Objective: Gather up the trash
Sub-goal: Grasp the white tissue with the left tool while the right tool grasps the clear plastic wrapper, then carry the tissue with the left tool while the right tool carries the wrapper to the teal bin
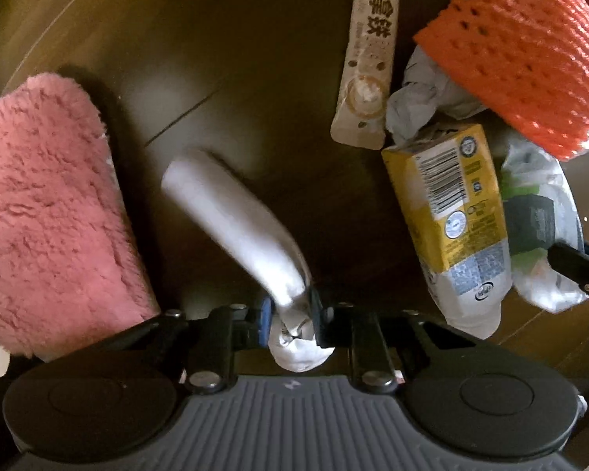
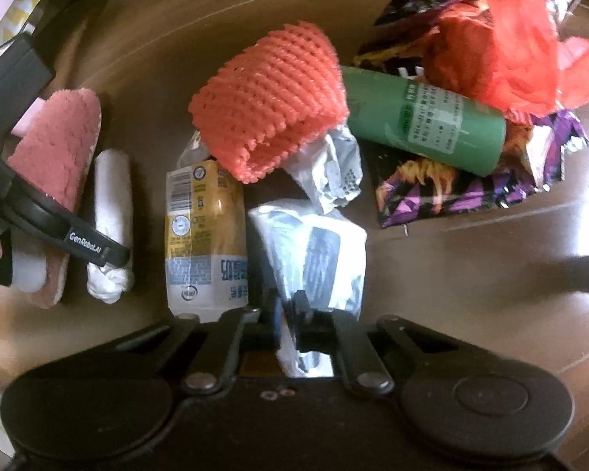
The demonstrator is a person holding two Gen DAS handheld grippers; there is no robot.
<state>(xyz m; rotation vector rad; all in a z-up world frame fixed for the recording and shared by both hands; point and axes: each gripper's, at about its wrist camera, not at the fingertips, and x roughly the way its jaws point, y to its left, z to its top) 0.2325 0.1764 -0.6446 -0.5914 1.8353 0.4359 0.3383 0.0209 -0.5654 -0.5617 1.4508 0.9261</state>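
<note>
My left gripper point(image 1: 292, 314) is shut on the twisted end of a white rolled wrapper point(image 1: 235, 216), which sticks out forward over the dark floor. In the right wrist view the same wrapper point(image 2: 112, 212) lies beside the left gripper point(image 2: 110, 257). My right gripper point(image 2: 288, 314) is shut on a crumpled white plastic bag point(image 2: 314, 251). A yellow and white carton point(image 1: 451, 212) point(image 2: 204, 235) lies between the two grippers. An orange foam net point(image 1: 518, 59) point(image 2: 271, 106) rests on crumpled grey paper point(image 2: 330, 168).
A pink fluffy slipper point(image 1: 47, 204) point(image 2: 55, 157) lies at the left. A long beige snack wrapper point(image 1: 367, 59) lies ahead. A green can point(image 2: 424, 121), a purple snack bag point(image 2: 463, 192) and a red plastic bag point(image 2: 530, 51) lie at the right on the brown floor point(image 2: 471, 274).
</note>
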